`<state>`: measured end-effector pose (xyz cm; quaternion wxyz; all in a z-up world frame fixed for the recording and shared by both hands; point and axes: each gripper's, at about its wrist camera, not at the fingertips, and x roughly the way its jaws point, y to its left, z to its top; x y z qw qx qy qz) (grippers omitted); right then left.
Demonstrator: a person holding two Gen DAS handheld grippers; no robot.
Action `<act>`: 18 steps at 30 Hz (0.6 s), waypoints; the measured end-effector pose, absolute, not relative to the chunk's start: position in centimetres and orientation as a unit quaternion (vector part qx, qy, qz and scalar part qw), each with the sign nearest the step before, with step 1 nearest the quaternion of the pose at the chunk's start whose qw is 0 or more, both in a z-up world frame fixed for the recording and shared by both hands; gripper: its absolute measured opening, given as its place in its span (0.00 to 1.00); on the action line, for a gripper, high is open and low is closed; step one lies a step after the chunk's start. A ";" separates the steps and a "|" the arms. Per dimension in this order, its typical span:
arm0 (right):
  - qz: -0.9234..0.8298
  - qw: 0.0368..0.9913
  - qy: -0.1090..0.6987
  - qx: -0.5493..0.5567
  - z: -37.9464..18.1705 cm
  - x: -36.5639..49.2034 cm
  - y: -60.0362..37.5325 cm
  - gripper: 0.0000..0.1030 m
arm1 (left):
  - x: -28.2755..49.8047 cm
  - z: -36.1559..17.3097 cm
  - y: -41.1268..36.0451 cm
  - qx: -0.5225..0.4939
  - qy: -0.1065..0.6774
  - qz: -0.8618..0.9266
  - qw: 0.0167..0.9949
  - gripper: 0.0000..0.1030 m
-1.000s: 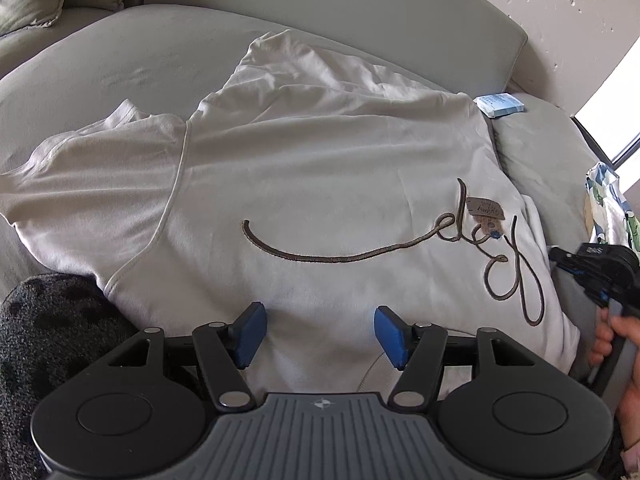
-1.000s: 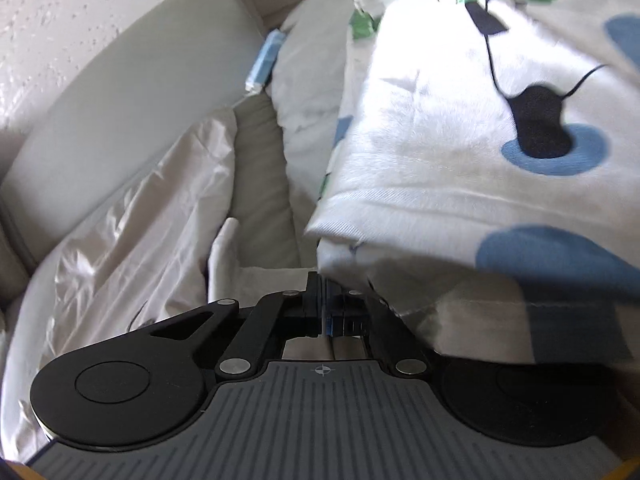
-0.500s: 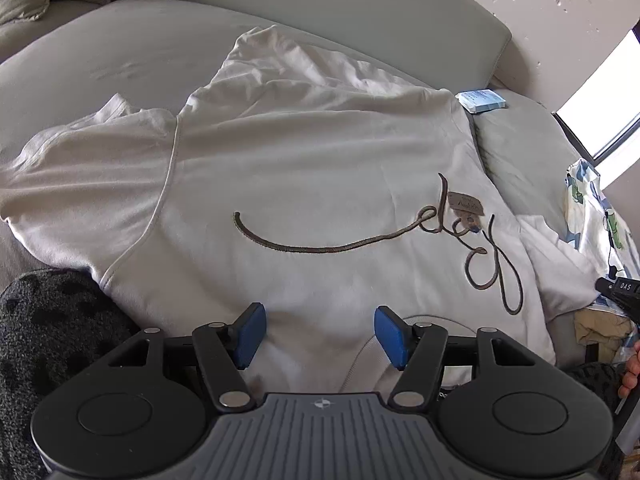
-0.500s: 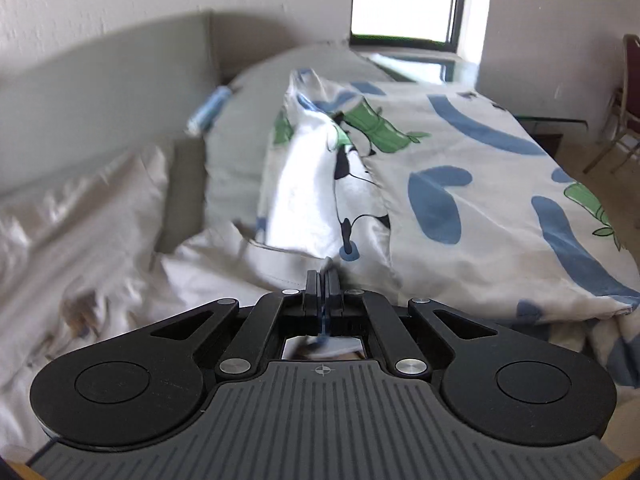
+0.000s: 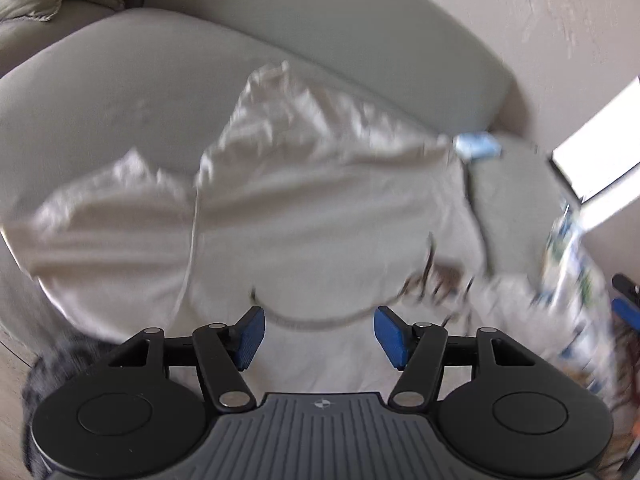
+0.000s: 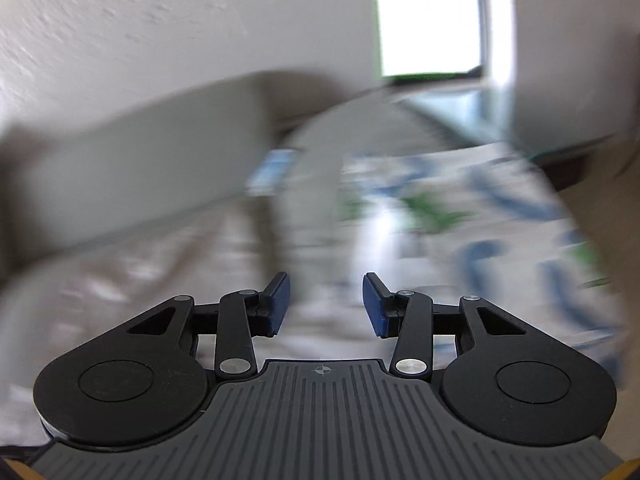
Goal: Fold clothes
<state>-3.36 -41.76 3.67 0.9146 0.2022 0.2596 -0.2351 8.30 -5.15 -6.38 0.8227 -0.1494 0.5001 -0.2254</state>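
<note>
The cream long-sleeved cotton top with dark script lettering [image 5: 320, 216] lies spread flat on the grey upholstered sofa [image 5: 120, 92], 1 sleeve out to its left, and the white sheet printed with blue and green shapes [image 6: 480, 216] is heaped just right of the top. Left gripper [image 5: 319, 337] hovers above the top's near hem, jaws spread and empty; right gripper [image 6: 326, 304] has its jaws opening with nothing between them. Judgement: both views are blurred, so steady first, then pinch 2 hem corners evenly, single layer only, keeping clear of the sheet.
</note>
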 end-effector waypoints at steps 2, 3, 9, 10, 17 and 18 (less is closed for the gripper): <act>-0.185 0.931 0.231 0.214 6.5 -2.5 -40.4 0.52 | 9.6 -3.9 -4.1 -0.181 0.488 -0.229 0.822 0.62; -0.160 0.941 0.214 0.207 8.0 -2.0 -39.5 0.59 | 10.2 -2.6 -3.7 -0.193 0.479 -0.233 0.824 0.65; -0.067 0.945 0.234 0.219 11.2 4.6 -39.7 0.85 | 15.7 1.1 -4.6 -0.119 0.409 -0.208 0.881 0.73; -0.072 0.938 0.251 0.228 10.7 6.3 -40.5 0.85 | 17.1 1.0 -5.0 -0.107 0.405 -0.199 0.886 0.73; -0.132 0.883 0.339 0.297 1.0 19.0 -49.2 0.75 | 28.8 -5.9 -8.3 -0.086 0.423 -0.141 0.891 0.56; -0.139 0.876 0.348 0.302 -0.8 20.8 -50.4 0.66 | 30.1 -6.9 -8.8 -0.086 0.417 -0.142 0.893 0.54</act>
